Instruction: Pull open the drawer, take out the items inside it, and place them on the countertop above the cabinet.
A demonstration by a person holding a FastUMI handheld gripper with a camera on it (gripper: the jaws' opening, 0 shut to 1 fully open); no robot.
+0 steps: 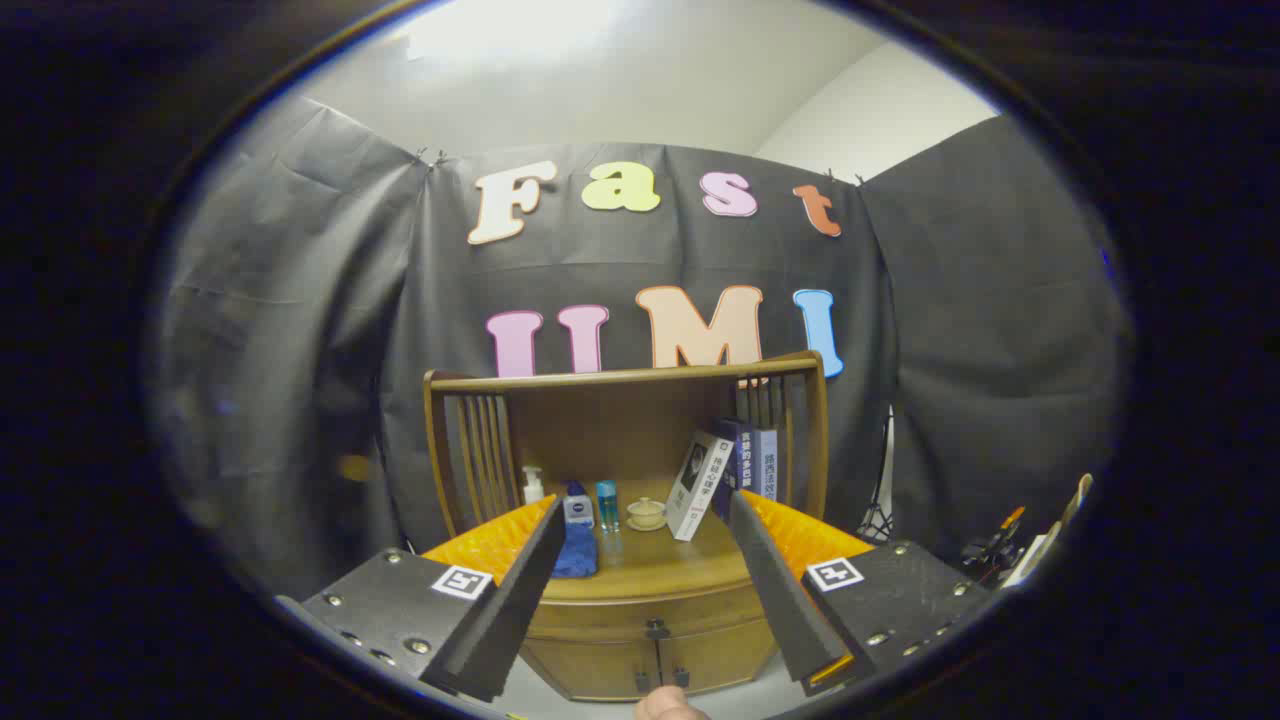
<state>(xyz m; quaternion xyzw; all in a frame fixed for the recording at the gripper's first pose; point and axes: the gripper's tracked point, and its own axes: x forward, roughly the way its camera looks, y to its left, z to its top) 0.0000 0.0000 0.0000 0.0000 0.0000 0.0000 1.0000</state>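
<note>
Gripper (645, 590) fingers spread wide, holding nothing, well back from curved-front wooden cabinet (640, 640); drawer (650, 612) shut beneath glossy countertop (650, 560) bearing folded blue cloth (578, 552), small bottles, leaning books (735, 470).

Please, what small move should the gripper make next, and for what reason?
Probably move forward and down toward the drawer handle. The gripper is open and holds nothing, well short of the wooden cabinet, and the drawer under the countertop looks closed.

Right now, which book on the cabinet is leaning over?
The white-covered book, nearest the little cup. It tilts against the upright blue books. The tongs are open.
</note>
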